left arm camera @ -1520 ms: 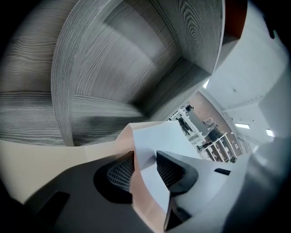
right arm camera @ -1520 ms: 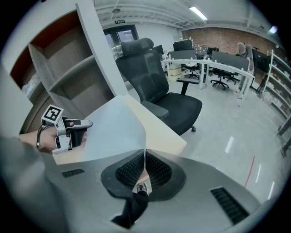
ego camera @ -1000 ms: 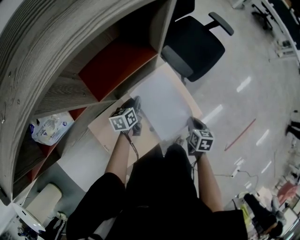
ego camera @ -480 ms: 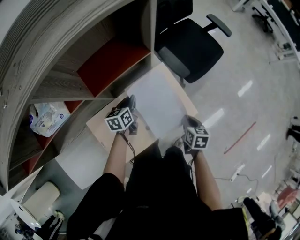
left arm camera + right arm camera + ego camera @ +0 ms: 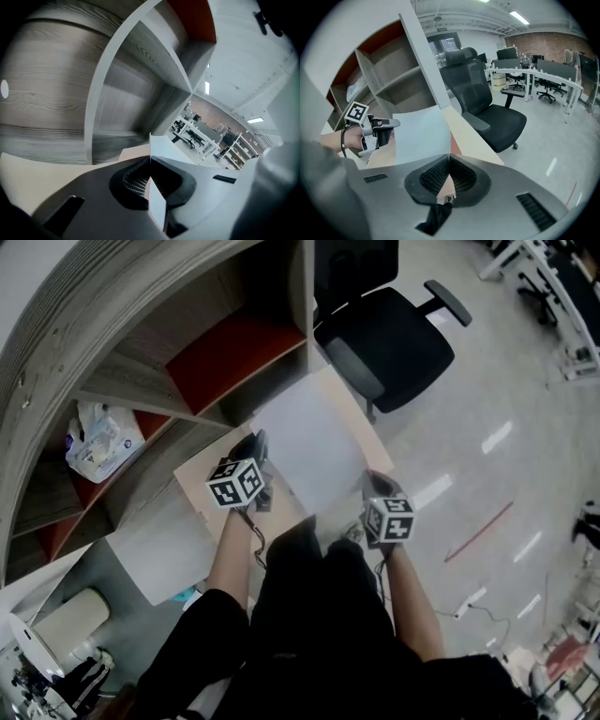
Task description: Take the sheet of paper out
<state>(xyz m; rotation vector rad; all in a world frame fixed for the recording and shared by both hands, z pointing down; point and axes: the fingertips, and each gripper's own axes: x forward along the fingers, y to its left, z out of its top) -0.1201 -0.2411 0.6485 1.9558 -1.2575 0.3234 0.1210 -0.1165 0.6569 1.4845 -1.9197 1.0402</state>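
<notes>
Two sets of jaws have just been closing: the left gripper (image 5: 150,161) is pinched thin on an edge of the sheet (image 5: 314,442), the right gripper (image 5: 450,159) apparently on the tan folder (image 5: 197,488) beneath. Separation seems readied. The sheet is held flat before the shelf (image 5: 112,343), its long axis pointed away toward the chair (image 5: 394,334).

head view steeply overhead; gripper views close, sharing shelf (image 5: 112,343)
</notes>
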